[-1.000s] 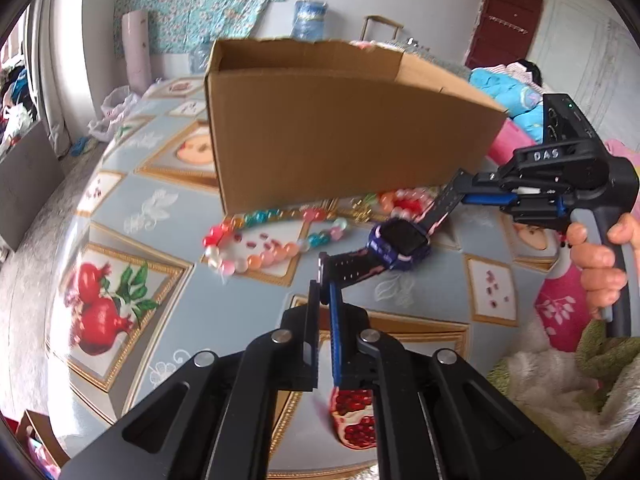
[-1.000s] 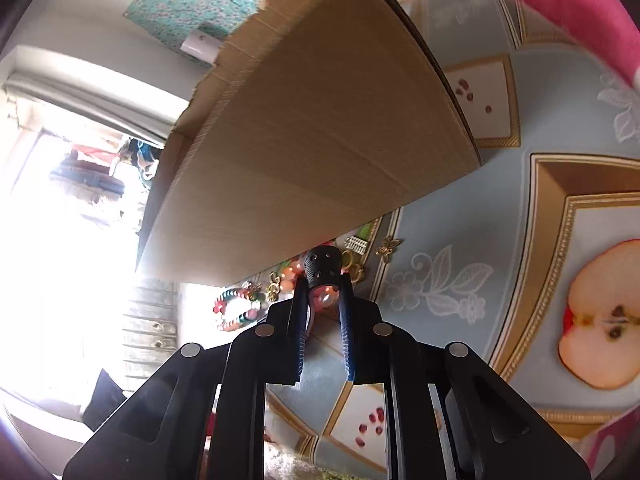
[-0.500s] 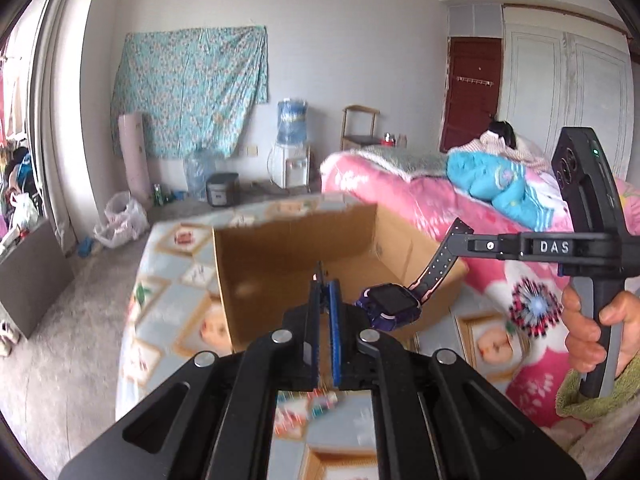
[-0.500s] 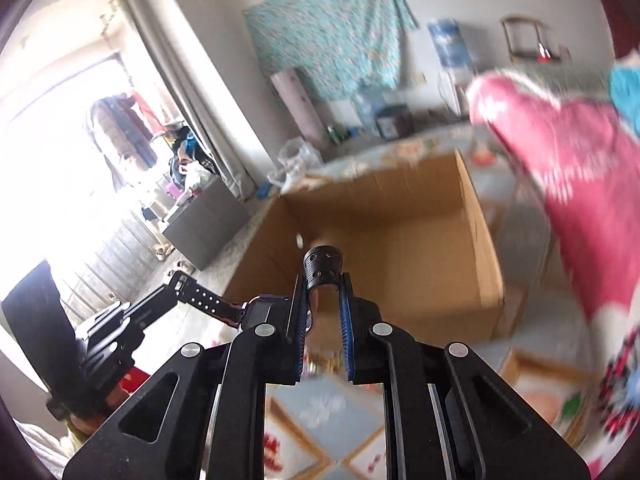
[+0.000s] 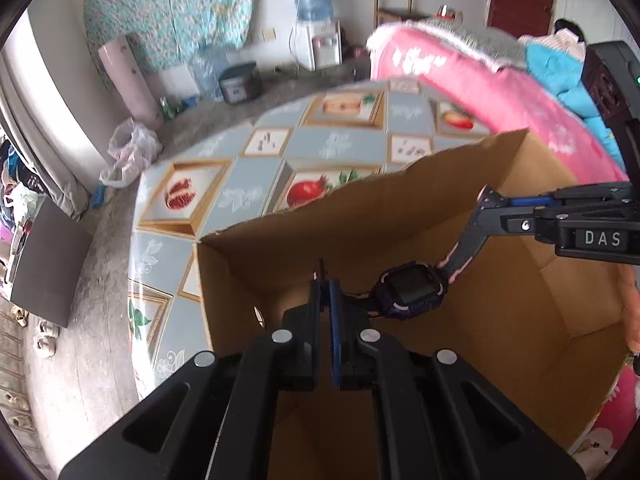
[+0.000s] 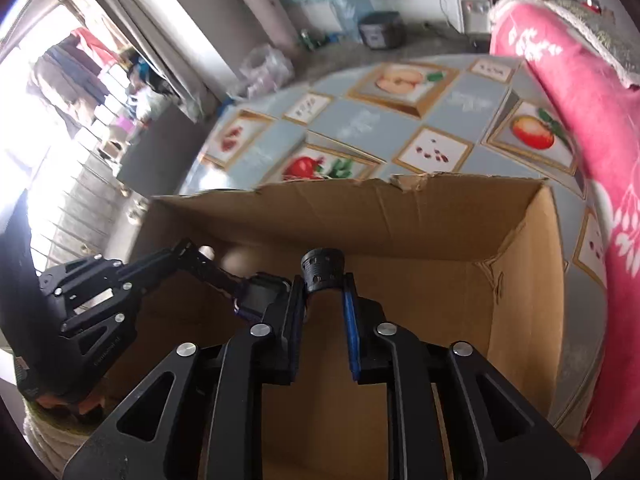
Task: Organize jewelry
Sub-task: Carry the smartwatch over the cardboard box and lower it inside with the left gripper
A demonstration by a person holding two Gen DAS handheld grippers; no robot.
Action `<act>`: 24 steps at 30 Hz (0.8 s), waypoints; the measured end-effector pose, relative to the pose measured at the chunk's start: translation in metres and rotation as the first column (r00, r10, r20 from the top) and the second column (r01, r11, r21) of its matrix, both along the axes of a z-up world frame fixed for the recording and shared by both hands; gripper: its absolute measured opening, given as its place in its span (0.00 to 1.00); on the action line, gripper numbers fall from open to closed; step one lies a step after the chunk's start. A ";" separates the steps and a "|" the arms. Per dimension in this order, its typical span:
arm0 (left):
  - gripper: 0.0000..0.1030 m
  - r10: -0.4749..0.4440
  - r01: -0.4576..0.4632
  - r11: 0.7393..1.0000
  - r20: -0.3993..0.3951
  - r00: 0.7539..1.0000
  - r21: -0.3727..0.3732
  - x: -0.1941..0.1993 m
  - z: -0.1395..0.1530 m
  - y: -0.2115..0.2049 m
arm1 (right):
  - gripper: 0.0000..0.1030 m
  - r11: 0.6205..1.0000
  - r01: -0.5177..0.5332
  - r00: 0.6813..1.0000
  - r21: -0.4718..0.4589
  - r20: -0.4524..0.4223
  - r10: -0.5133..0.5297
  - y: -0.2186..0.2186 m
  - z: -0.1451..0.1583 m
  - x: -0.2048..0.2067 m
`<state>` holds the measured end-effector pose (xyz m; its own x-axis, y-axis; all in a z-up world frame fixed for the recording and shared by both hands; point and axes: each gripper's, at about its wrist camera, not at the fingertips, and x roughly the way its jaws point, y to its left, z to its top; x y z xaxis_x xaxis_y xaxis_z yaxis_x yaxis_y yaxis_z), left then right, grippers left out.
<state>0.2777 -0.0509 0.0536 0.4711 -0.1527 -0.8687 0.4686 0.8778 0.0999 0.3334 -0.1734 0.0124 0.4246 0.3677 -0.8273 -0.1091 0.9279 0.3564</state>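
Observation:
A purple smartwatch (image 5: 410,290) with a dark and pink strap hangs stretched between both grippers, above the open cardboard box (image 5: 400,216). My left gripper (image 5: 325,280) is shut on one strap end. My right gripper (image 6: 323,280) is shut on the other strap end, which curls between its fingers (image 6: 296,300). The right gripper also shows at the right of the left wrist view (image 5: 490,202), and the left gripper at the left of the right wrist view (image 6: 188,248). The watch face (image 6: 260,292) is partly hidden behind the right fingers. The box (image 6: 520,264) looks bare inside.
The box stands on a table with a fruit-print cloth (image 5: 240,184). A pink blanket on a bed (image 5: 460,76) lies to the right. The floor behind holds a water dispenser (image 5: 316,40), a plastic bag (image 5: 128,152) and other clutter.
Both grippers have lifted the watch off the table, where it lay by bead necklaces, up over the box front. Both views now tilt down into the open box.

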 end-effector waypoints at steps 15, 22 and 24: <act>0.67 0.072 -0.064 0.992 0.068 0.995 -0.111 -0.025 0.032 0.030 | 0.49 0.993 0.097 0.983 -0.062 0.161 -0.086 -0.051 0.054 -0.050; 0.83 0.211 -0.211 0.907 -0.041 0.977 -0.365 -0.067 0.021 0.092 | 0.62 0.970 0.234 0.965 0.069 0.107 -0.240 -0.105 0.029 -0.093; 0.83 0.194 -0.247 0.864 -0.161 0.968 -0.440 -0.069 0.002 0.099 | 0.62 0.967 0.209 0.977 0.148 0.011 -0.213 -0.108 0.008 -0.089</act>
<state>0.2085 0.0477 0.0557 0.4470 -0.4443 -0.7764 0.2424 0.8956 -0.3730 0.2440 -0.2814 0.0200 0.5265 0.3827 -0.7592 0.0723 0.8696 0.4884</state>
